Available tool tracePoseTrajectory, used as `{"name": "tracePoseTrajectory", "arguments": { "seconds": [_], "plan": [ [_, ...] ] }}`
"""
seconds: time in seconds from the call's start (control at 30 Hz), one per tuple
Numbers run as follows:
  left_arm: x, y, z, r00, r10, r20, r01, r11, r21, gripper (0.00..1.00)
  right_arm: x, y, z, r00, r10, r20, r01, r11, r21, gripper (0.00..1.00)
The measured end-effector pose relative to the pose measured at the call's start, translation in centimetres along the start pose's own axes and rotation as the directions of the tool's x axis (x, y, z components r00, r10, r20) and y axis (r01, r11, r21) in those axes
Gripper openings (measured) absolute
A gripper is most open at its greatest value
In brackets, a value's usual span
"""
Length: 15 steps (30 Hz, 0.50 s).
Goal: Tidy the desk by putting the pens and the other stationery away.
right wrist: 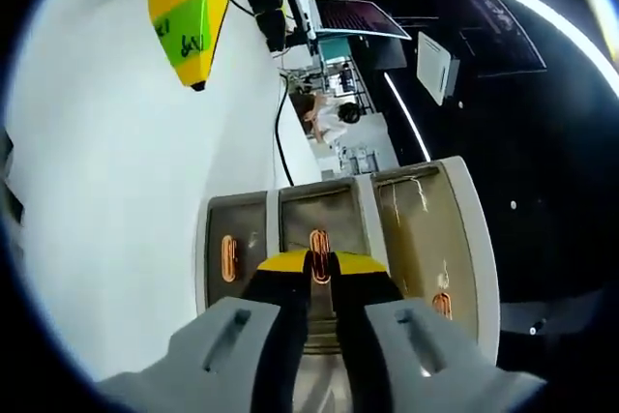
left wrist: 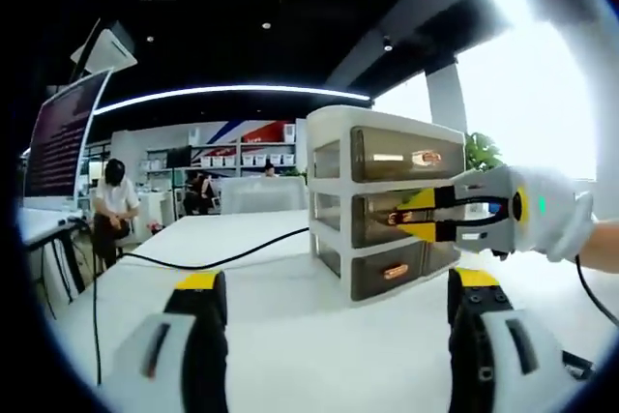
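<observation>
A white three-drawer organiser (left wrist: 334, 142) stands on the white desk (left wrist: 290, 345), its smoky drawers each fitted with a copper handle. My right gripper (left wrist: 411, 217) comes in from the right in the left gripper view, its yellow-tipped jaws shut on the middle drawer's handle (left wrist: 397, 219). In the right gripper view the same organiser (right wrist: 426, 229) appears rolled sideways, and my right gripper (right wrist: 319, 260) pinches the middle handle (right wrist: 319, 239). My left gripper (left wrist: 336, 280) hangs open in front of the organiser, holding nothing. The left gripper's yellow and green finger (right wrist: 189, 12) shows at the top of the right gripper view.
A black cable (left wrist: 213, 263) runs across the desk to the organiser. A monitor (left wrist: 60, 142) stands at the left edge. A person (left wrist: 114, 205) sits further back near shelves. Bare desk surface (right wrist: 116, 191) lies beside the organiser.
</observation>
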<state>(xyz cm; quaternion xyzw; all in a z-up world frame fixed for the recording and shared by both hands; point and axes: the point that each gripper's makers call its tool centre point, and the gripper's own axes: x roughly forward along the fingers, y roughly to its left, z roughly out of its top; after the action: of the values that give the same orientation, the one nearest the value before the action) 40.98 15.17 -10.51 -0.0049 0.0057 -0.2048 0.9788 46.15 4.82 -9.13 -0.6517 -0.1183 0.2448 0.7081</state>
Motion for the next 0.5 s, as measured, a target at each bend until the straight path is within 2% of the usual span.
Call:
{"name": "tracePoseTrajectory", "arguments": {
  "seconds": [0.07, 0.17, 0.2, 0.23, 0.27, 0.37, 0.5],
  "plan": [
    [-0.2, 0.1, 0.4, 1.0, 0.0, 0.004, 0.0, 1.0, -0.01, 0.93, -0.2, 0.0, 0.1, 1.0, 0.006, -0.008, -0.006, 1.0, 0.009, 0.1],
    [-0.3, 0.6, 0.6, 1.0, 0.025, 0.013, -0.025, 0.999, 0.022, 0.93, -0.6, 0.1, 0.1, 1.0, 0.004, -0.011, -0.003, 1.0, 0.024, 0.1],
    [-0.3, 0.7, 0.6, 0.999, 0.03, 0.011, -0.03, 0.999, 0.023, 0.93, -0.8, 0.2, 0.1, 1.0, 0.004, -0.012, -0.004, 1.0, 0.02, 0.04],
    [-0.4, 0.8, 0.7, 0.999, 0.031, 0.012, -0.031, 0.999, 0.021, 0.93, -1.4, -0.3, 0.6, 1.0, -0.021, 0.007, 0.021, 1.0, -0.002, 0.03],
    [-0.4, 0.9, 0.7, 0.999, 0.034, 0.012, -0.034, 0.999, 0.01, 0.94, -1.6, 0.1, 0.7, 1.0, -0.01, 0.002, 0.01, 0.999, 0.044, 0.03],
    [-0.4, 1.3, 0.8, 0.998, 0.053, 0.016, -0.053, 0.999, 0.004, 0.96, -2.4, 0.5, 0.5, 1.0, 0.004, -0.008, -0.004, 1.0, -0.002, 0.04],
    [-0.3, 1.5, 0.5, 0.998, 0.065, 0.011, -0.065, 0.998, 0.003, 0.96, -2.0, -0.3, -0.3, 0.999, -0.035, -0.034, 0.035, 0.999, 0.007, 0.06]
  ]
}}
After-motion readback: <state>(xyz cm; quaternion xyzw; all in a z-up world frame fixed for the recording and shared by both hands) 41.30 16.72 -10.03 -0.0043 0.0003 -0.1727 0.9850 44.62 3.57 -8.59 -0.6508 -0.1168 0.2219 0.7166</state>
